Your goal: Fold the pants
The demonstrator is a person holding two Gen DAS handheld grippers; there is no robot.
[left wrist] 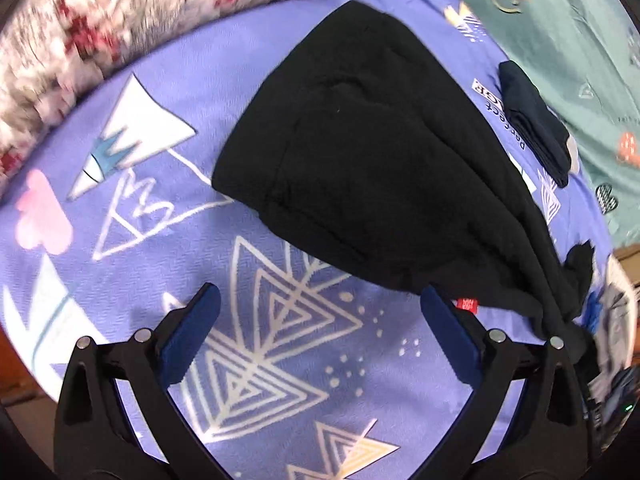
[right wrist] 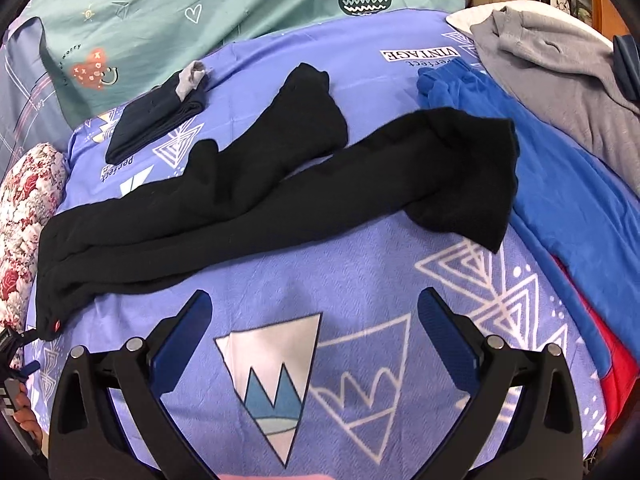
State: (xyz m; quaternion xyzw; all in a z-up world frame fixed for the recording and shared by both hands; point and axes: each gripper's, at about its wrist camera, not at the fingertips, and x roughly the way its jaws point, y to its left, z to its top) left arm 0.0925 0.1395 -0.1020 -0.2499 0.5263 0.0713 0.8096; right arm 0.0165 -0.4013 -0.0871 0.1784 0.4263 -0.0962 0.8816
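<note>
The purple sheet carries a printed label, upside down in the right wrist view: "VINTAGE" in white letters on a dark bar, with "Perfect" in dark script just beside it. The word "Perfect" shows again on the same sheet near a folded dark cloth. In the left wrist view that print reads "perfect", its bar partly hidden. The green cover bears small dark lettering, too small to read surely. A red tag on the pants has marks that cannot be read.
</note>
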